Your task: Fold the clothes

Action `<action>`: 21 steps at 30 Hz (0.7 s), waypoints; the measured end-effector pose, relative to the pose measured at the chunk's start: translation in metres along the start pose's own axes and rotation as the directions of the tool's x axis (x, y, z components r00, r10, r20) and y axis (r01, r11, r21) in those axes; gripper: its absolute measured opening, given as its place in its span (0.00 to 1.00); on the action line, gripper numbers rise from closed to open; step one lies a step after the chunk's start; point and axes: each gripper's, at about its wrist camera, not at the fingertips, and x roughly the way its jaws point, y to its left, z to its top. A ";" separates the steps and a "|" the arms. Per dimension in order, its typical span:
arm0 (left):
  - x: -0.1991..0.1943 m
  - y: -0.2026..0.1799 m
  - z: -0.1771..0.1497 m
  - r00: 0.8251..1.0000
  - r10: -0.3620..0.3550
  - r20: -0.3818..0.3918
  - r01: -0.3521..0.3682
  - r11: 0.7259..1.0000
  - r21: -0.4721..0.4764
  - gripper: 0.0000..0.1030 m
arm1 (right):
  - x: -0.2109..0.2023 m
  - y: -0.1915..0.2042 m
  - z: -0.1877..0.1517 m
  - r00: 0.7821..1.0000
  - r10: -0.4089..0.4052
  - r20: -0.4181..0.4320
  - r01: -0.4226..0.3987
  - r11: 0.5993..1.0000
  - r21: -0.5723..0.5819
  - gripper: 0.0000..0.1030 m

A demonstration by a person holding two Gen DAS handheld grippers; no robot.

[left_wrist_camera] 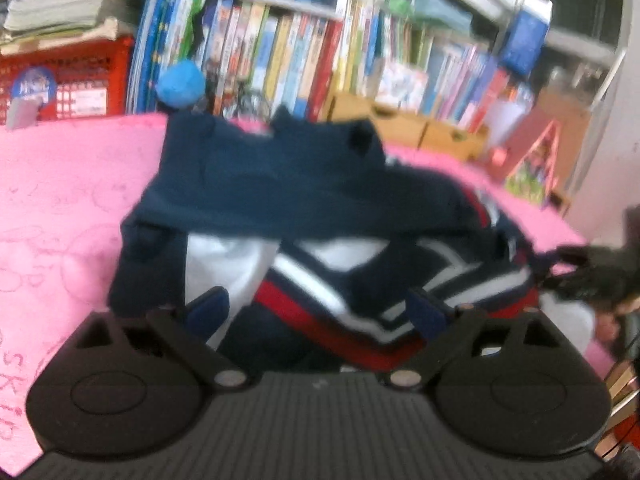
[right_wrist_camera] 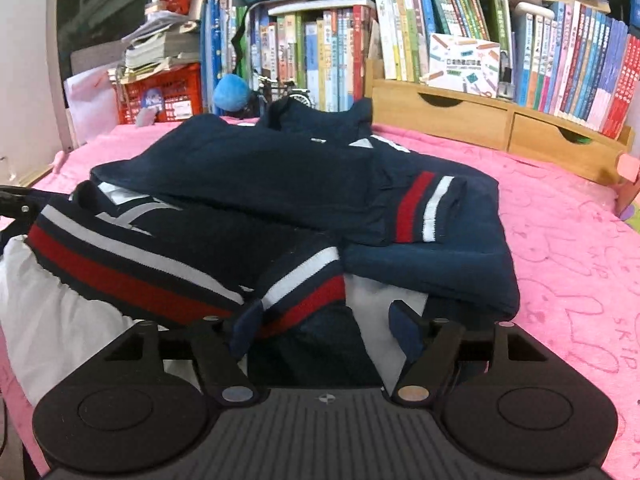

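A navy jacket (left_wrist_camera: 280, 184) with red and white stripes lies partly folded on a pink blanket (left_wrist_camera: 72, 184). Its white lining (left_wrist_camera: 224, 264) shows at the near edge. My left gripper (left_wrist_camera: 318, 312) is open, its fingers wide apart over the striped hem, and the view is blurred. In the right wrist view the same jacket (right_wrist_camera: 260, 172) has a sleeve with a striped cuff (right_wrist_camera: 424, 208) folded across its top. My right gripper (right_wrist_camera: 326, 328) is open at the near edge, with a striped cuff and dark cloth lying between its fingers, not pinched.
The pink blanket (right_wrist_camera: 560, 240) covers the whole surface. Behind it stand a wooden drawer unit (right_wrist_camera: 480, 120) and shelves packed with books (right_wrist_camera: 580, 60). A red crate (right_wrist_camera: 160, 92) and a blue plush ball (right_wrist_camera: 232, 92) sit at the far left.
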 end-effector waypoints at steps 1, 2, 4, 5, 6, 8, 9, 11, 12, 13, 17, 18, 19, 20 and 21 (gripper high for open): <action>0.006 -0.003 -0.002 0.998 0.051 -0.024 -0.050 0.998 0.026 0.86 | -0.001 0.000 0.000 1.000 0.011 -0.001 -0.011 1.000 0.005 0.59; 0.007 -0.006 -0.005 0.997 0.073 -0.013 -0.073 0.995 0.062 0.85 | -0.001 0.000 -0.001 1.000 0.018 -0.001 -0.018 1.000 0.023 0.51; 0.006 -0.012 -0.009 0.994 0.107 0.008 -0.107 0.989 0.105 0.82 | -0.004 0.002 -0.001 1.000 0.014 -0.001 -0.014 0.999 0.046 0.42; 0.005 -0.011 -0.010 0.992 0.128 0.018 -0.129 0.986 0.101 0.81 | -0.006 0.006 -0.002 1.000 -0.019 0.000 0.019 0.999 0.029 0.38; 0.004 -0.011 -0.010 0.988 0.150 0.028 -0.152 0.984 0.096 0.80 | -0.007 0.012 -0.002 0.996 -0.087 0.006 0.087 0.996 -0.014 0.37; 0.001 -0.010 -0.012 0.980 0.193 0.048 -0.197 0.977 0.085 0.80 | -0.009 0.028 -0.005 0.957 -0.287 0.046 0.290 0.947 -0.139 0.36; -0.002 -0.009 -0.012 0.969 0.238 0.065 -0.243 0.967 0.079 0.79 | -0.006 0.038 -0.009 0.904 -0.416 0.095 0.426 0.878 -0.218 0.37; -0.009 -0.010 -0.012 0.941 0.320 0.108 -0.329 0.941 0.076 0.79 | -0.002 0.051 -0.017 0.781 -0.595 0.189 0.622 0.716 -0.318 0.28; -0.013 -0.012 -0.012 0.925 0.354 0.135 -0.366 0.927 0.077 0.79 | 0.000 0.055 -0.020 0.727 -0.650 0.224 0.683 0.645 -0.343 0.29; -0.020 -0.017 -0.011 0.918 0.362 0.162 -0.378 0.923 0.075 0.78 | -0.005 0.054 -0.021 0.733 -0.641 0.226 0.677 0.661 -0.323 0.29; -0.050 -0.041 -0.007 0.931 0.233 0.282 -0.272 0.956 0.108 0.79 | -0.042 0.062 -0.018 0.908 -0.360 0.215 0.400 0.898 -0.185 0.31; -0.054 -0.047 -0.007 0.935 0.201 0.291 -0.243 0.963 0.116 0.79 | -0.048 0.068 -0.017 0.934 -0.284 0.218 0.323 0.930 -0.174 0.31; -0.057 -0.053 -0.007 0.939 0.175 0.297 -0.218 0.969 0.118 0.79 | -0.051 0.077 -0.016 0.953 -0.206 0.224 0.247 0.953 -0.175 0.31; -0.057 -0.058 -0.008 0.944 0.149 0.295 -0.190 0.975 0.115 0.79 | -0.052 0.088 -0.015 0.967 -0.129 0.222 0.172 0.968 -0.185 0.31; -0.057 -0.062 -0.010 0.948 0.123 0.293 -0.162 0.981 0.112 0.79 | -0.053 0.101 -0.014 0.974 -0.067 0.218 0.111 0.974 -0.198 0.31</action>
